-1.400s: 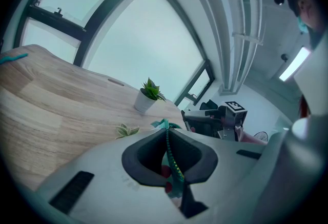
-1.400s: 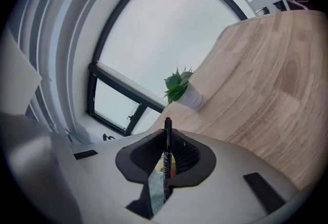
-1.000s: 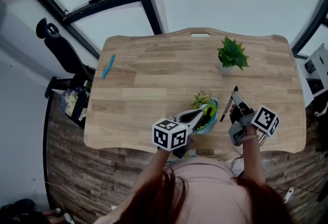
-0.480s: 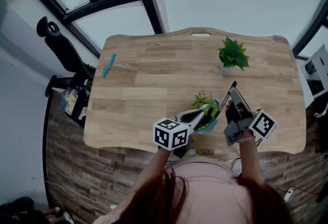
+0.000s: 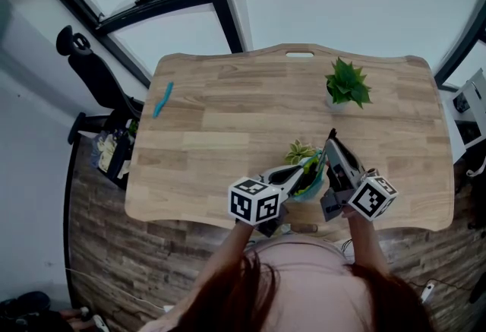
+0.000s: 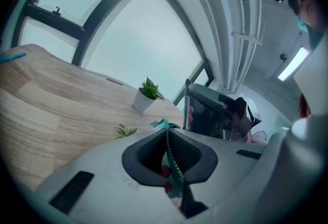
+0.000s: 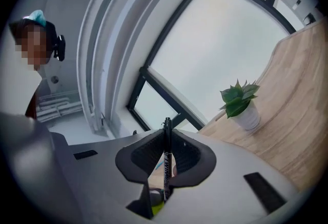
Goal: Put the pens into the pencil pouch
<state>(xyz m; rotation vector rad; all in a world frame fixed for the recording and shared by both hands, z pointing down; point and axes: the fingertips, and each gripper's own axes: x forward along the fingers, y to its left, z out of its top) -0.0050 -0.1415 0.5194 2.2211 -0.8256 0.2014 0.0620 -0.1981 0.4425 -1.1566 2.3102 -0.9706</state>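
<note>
The black pen (image 7: 166,164), likely light, stiff and slick, is pinched mid-barrel in your right gripper's (image 7: 165,138) closed jaws, just beside the pencil pouch (image 5: 307,177). Your left gripper (image 6: 171,141) is clamped on the soft pouch's zipper rim, over the wooden desk (image 5: 228,118) with its 2 small plants (image 5: 345,83).

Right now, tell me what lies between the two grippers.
The pouch, pinched by the left gripper; the right gripper holds a pen. Head view.
</note>
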